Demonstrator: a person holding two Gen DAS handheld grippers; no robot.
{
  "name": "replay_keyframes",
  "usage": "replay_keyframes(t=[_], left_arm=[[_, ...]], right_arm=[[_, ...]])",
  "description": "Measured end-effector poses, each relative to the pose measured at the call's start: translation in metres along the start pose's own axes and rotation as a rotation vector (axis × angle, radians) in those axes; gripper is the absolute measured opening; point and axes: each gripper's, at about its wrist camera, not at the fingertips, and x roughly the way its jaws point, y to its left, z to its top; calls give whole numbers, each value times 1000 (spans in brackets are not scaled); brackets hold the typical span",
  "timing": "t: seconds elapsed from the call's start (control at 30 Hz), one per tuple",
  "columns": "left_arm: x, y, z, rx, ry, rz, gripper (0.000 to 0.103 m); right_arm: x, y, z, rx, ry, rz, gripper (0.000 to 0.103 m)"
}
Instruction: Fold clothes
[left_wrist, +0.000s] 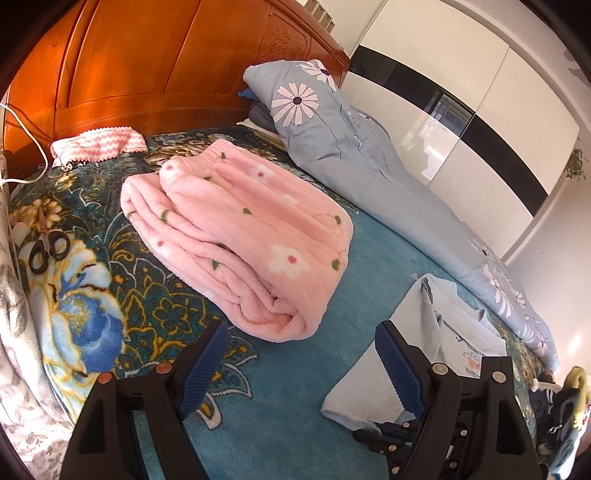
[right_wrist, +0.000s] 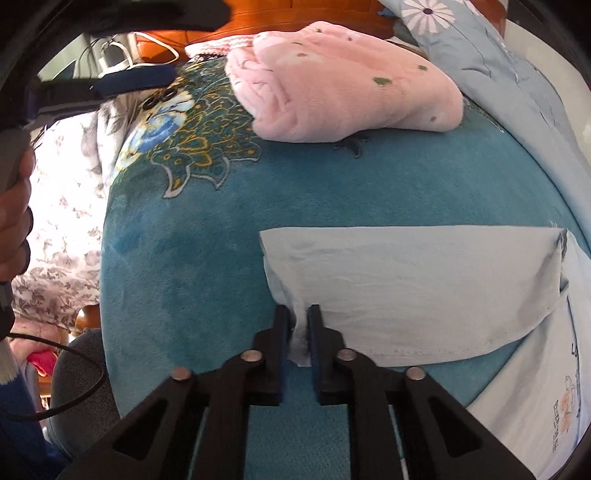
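Your right gripper (right_wrist: 298, 317) is pinching the near-left corner of the pale blue T-shirt (right_wrist: 413, 288), lying partly folded; your left gripper (left_wrist: 299, 350) is gaping wide, holding nothing.

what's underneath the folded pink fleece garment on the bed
The folded pink fleece garment lies directly on the teal floral plush blanket, spanning its patterned border and plain middle. Nothing else shows at its edges; whatever lies beneath its middle is covered.

A bed covered by a teal plush blanket (left_wrist: 280, 413) with blue and gold flowers. Lying on it: a folded pink fleece garment (left_wrist: 243, 236) near the middle, a pale blue T-shirt (right_wrist: 417, 291) spread nearer, black-handled scissors (left_wrist: 46, 243) by one edge, and a grey-blue daisy-print duvet (left_wrist: 369, 166) along the far side
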Motion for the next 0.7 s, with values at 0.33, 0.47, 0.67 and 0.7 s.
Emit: replay_keyframes(t=[0.33,0.47,0.67,0.7], left_arm=[[41,-25,6,-16,54,-58,84],[73,-62,14,1,103,-114,84],[131,-124,24,59,177,-193,84],[140,-135,24,79,185,-198,84]], right_arm=[[-137,-150,41,460,-313,103,5],[-196,-182,82,506,-401,41,5],[-242,-203,133,536,-520,41,5],[-249,-205,139,540,-542,39,5]])
